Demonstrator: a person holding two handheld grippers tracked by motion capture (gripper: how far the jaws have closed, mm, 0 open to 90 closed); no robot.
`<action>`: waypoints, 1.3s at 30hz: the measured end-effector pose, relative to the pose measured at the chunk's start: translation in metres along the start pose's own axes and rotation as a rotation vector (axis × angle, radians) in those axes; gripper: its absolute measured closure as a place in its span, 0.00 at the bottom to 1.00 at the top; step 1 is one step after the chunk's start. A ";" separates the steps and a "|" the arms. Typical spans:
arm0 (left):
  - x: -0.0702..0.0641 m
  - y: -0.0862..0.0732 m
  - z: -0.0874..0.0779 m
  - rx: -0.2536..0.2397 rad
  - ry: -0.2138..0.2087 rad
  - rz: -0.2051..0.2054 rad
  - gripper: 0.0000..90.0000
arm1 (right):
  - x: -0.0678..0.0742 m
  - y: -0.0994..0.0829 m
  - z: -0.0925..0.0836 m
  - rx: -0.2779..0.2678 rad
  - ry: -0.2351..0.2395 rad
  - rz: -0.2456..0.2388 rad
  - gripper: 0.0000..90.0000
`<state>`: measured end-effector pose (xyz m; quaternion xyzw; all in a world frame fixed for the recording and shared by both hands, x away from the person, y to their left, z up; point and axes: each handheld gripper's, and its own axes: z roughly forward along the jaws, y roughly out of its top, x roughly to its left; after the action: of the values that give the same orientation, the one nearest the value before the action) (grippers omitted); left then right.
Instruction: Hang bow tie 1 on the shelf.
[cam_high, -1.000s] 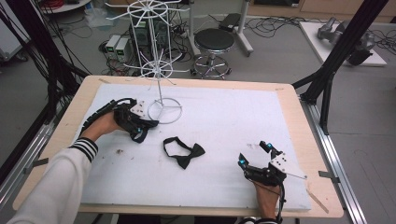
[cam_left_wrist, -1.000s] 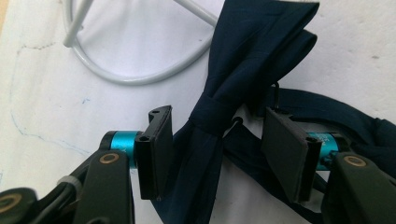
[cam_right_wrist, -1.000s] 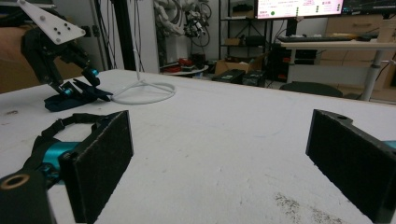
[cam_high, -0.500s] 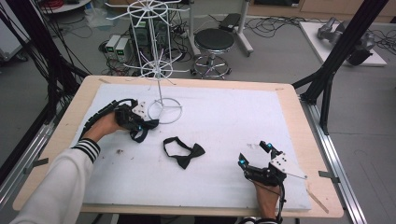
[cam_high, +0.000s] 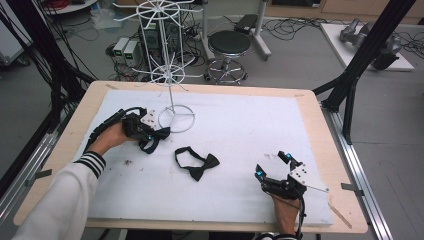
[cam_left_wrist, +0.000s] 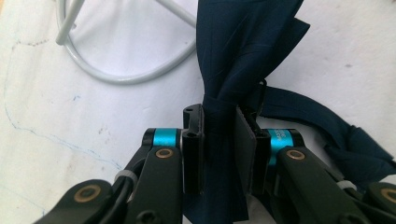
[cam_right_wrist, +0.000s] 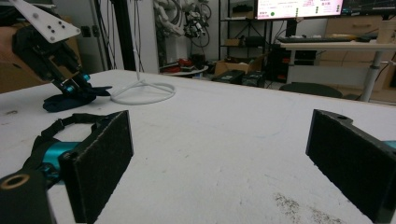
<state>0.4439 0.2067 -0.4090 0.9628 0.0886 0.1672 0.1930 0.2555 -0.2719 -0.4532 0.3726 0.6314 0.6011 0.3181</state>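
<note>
- I see the white-covered desk (cam_high: 240, 130) mid-frame, the white wire rack (cam_high: 172, 75) standing at its upper left.
- My left hand-held gripper (cam_high: 150, 131) clamps a navy bow tie (cam_left_wrist: 243, 60) beside the rack base, barely shifted since earlier.
- My right hand-held gripper (cam_high: 272, 167) rests wide at lower right, unmoved.
- A black bow tie (cam_high: 196, 162) lies at centre.

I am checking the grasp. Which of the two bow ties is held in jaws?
The navy bow tie beside the white stand's ring base, pinched by the left gripper. The black bow tie lies free mid-table.
</note>
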 end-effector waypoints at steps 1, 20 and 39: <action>-0.001 0.000 -0.001 -0.017 0.006 -0.009 0.82 | 0.000 0.000 0.000 0.000 0.000 0.000 0.07; -0.018 -0.022 -0.044 -0.211 0.014 -0.135 0.82 | 0.001 0.000 0.000 0.000 -0.003 -0.005 0.07; -0.028 -0.036 -0.076 -0.433 -0.038 -0.270 0.82 | 0.001 0.000 0.000 0.000 0.000 0.004 0.07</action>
<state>0.3870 0.2583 -0.3655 0.8815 0.1750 0.1368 0.4168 0.2548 -0.2716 -0.4533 0.3741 0.6306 0.6016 0.3168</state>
